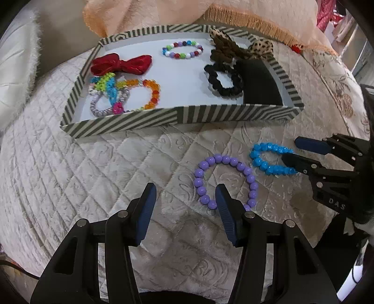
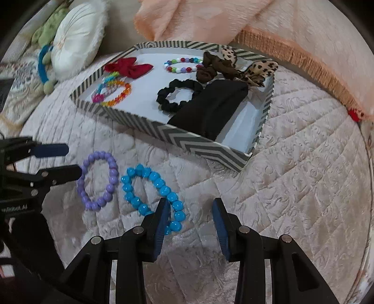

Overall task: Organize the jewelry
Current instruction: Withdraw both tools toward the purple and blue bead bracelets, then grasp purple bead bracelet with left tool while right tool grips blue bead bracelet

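Observation:
A purple bead bracelet [image 1: 199, 174] [image 2: 109, 161] and a blue bead bracelet [image 1: 259, 161] [image 2: 131, 187] lie side by side on the quilted cover, in front of a striped tray [image 1: 121, 124] [image 2: 140, 121]. My left gripper [image 1: 186, 188] [image 2: 74, 160] is open; one fingertip stands inside the purple ring, so the ring's left side lies between the pads, untouched. My right gripper [image 2: 191, 202] [image 1: 290, 149] is open too. Its left finger is over the blue ring and the ring's right-hand beads sit between the pads, clear of the right pad.
The tray holds a red bow [image 1: 121, 64], several coloured bead bracelets [image 1: 183, 50], a black scrunchie [image 1: 223, 79], a leopard-print scrunchie [image 1: 231, 48] and a black band [image 2: 210, 110]. A peach fringed cloth [image 1: 257, 21] lies behind it. White fluffy cushions [image 2: 77, 35] sit at the far left.

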Demonstrator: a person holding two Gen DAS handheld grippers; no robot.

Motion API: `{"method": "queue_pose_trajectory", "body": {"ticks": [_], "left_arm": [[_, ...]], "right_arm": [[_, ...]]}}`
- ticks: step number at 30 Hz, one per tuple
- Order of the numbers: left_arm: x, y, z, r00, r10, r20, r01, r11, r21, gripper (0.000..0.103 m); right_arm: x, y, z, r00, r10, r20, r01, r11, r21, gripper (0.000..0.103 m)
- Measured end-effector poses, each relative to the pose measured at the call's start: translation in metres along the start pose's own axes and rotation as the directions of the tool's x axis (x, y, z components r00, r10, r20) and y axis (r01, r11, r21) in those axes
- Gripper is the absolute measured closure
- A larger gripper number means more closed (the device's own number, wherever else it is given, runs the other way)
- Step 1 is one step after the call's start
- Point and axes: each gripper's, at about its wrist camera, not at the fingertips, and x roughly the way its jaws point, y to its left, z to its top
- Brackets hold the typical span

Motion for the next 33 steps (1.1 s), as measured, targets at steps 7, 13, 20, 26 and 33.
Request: {"method": "queue_pose_trajectory", "body": {"ticks": [7,13,20,26,33], "left_arm": [[0.012,-0.001,-0.001,0.999,0.012,-0.03,-0.012,1.0,0.002,0.05],[0.018,0.002,0.001,0.999,0.023,-0.036,-0.023,1.0,-0.01,0.05],[0.023,0.0,0.005,1.0,0.007,-0.017,-0.007,1.0,0.004,0.073],[0.013,-0.007,0.005,1.0,0.006,0.031,-0.007,0.999,0.043,0.095],[-0.029,-0.002,0.011,0.993,-0.01,0.119,0.007,1.0,0.026,0.095]], "right_arm": [[-0.001,0.012,-0.001,1.0,-0.023,-0.009,0.023,0.996,-0.088,0.067],[0.008,0.008,0.005,1.0,-0.017,0.002,0.018,0.995,-0.098,0.067],[0.002,0.008,0.005,0.999,0.03,0.037,-0.026,0.994,-0.108,0.094],[-0.023,0.009,0.006,0.995,0.06,0.084,-0.052,0.994,-0.098,0.094],[-0.061,0.016,0.012,0.986,0.07,0.15,-0.051,0.991,-0.124,0.095]]}}
